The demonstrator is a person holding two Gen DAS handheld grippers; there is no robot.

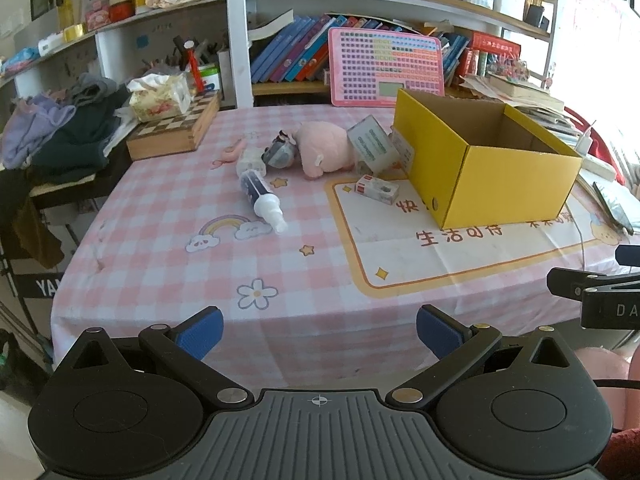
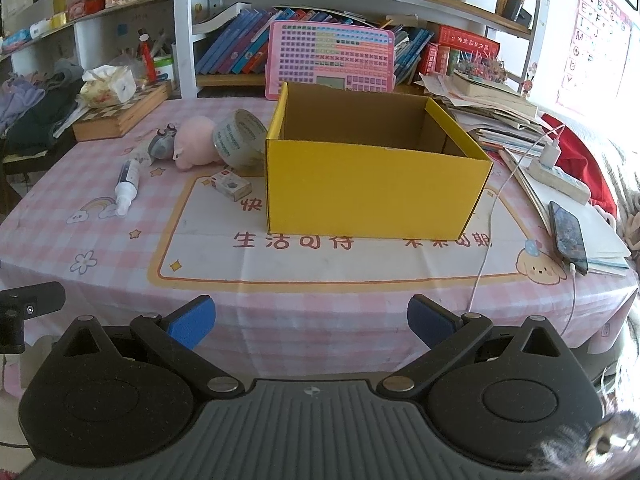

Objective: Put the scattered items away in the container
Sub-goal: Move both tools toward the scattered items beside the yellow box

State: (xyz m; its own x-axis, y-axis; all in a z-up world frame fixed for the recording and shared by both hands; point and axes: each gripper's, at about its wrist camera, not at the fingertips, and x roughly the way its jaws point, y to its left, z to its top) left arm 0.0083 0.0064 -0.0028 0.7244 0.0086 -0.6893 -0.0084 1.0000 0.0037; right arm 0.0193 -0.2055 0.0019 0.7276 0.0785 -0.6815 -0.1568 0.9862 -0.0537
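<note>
Hovering over the near edge of the table [image 1: 160, 264], the left gripper [image 1: 319, 334] has its jaws spread wide with nothing between them; the right gripper [image 2: 311, 326] hangs likewise, wide open and empty, facing the box [image 2: 372, 192].

That yellow box stands open-topped on the pink checked cloth, its inside showing only bare cardboard. In the left view it sits at two o'clock from the gripper.

Everything loose lies to the box's nine and ten o'clock side. A spray bottle [image 1: 258, 188] lies on its side, farthest left, nozzle toward the camera. Just beyond it, at twelve o'clock, rests a small grey toy [image 1: 280, 152], touching the pink plush [image 1: 324, 150]. A clear pack [image 1: 372, 146] leans between the plush and the box wall. In front of the pack lies a small carton [image 1: 377, 189], just beside the box's near corner. A pink clip [image 1: 232, 152] lies at the bottle's ten o'clock.
</note>
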